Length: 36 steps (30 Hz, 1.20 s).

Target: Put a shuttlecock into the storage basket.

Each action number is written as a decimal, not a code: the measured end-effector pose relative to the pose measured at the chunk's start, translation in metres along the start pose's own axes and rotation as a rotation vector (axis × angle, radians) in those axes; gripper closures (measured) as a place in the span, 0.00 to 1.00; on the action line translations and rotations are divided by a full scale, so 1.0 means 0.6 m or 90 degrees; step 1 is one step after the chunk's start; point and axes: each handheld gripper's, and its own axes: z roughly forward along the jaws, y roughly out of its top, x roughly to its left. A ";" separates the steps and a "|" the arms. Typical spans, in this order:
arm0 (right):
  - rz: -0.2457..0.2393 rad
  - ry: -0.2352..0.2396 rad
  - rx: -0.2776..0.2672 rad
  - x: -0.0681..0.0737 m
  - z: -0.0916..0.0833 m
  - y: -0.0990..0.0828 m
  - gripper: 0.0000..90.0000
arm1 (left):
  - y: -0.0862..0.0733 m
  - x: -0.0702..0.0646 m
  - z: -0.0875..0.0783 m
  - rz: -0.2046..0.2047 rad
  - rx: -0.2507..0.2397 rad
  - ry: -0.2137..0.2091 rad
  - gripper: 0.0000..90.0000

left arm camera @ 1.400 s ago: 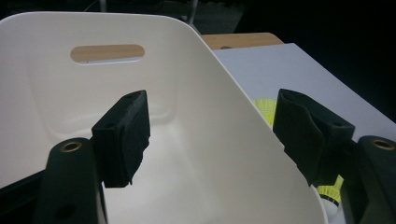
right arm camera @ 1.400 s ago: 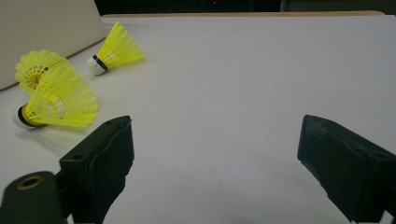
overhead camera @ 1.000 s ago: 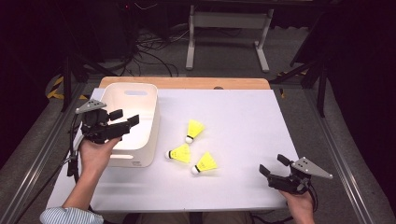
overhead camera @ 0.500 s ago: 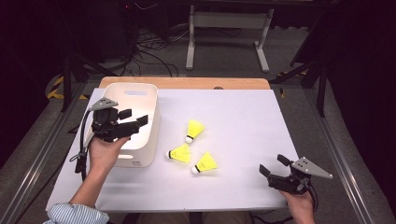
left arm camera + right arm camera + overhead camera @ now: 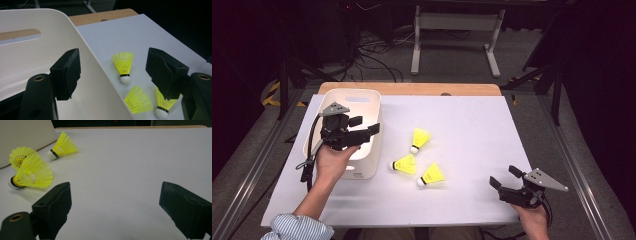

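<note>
The left gripper (image 5: 364, 131) hovers over the white bin (image 5: 362, 97) at the table's ten o'clock, jaws wide apart with nothing between them. Its hand hides the bin's near wall, and its jaws straddle the bin's right rim. Three yellow shuttlecocks (image 5: 404, 164) lie on the white table (image 5: 472, 130) just right of the bin, toward three o'clock. At five o'clock the right gripper (image 5: 504, 179) rests low, open and empty, its hand cut off by the frame.

Left gripper (image 5: 371, 125) is raised with jaws wide apart; right gripper (image 5: 503, 177) sits low, jaws spread.
</note>
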 end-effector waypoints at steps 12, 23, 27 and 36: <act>0.000 0.002 0.000 0.000 0.000 0.000 0.13 | 0.009 -0.012 0.016 0.005 0.006 -0.012 0.33; 0.002 0.002 -0.001 0.000 0.000 0.000 0.13 | 0.024 -0.036 0.036 0.011 0.019 -0.026 0.34; 0.001 0.002 0.000 0.000 0.000 0.000 0.13 | 0.029 -0.045 0.044 0.018 0.025 -0.029 0.34; 0.002 0.004 -0.001 0.000 0.000 0.000 0.13 | 0.038 -0.066 0.065 0.038 0.052 -0.034 0.34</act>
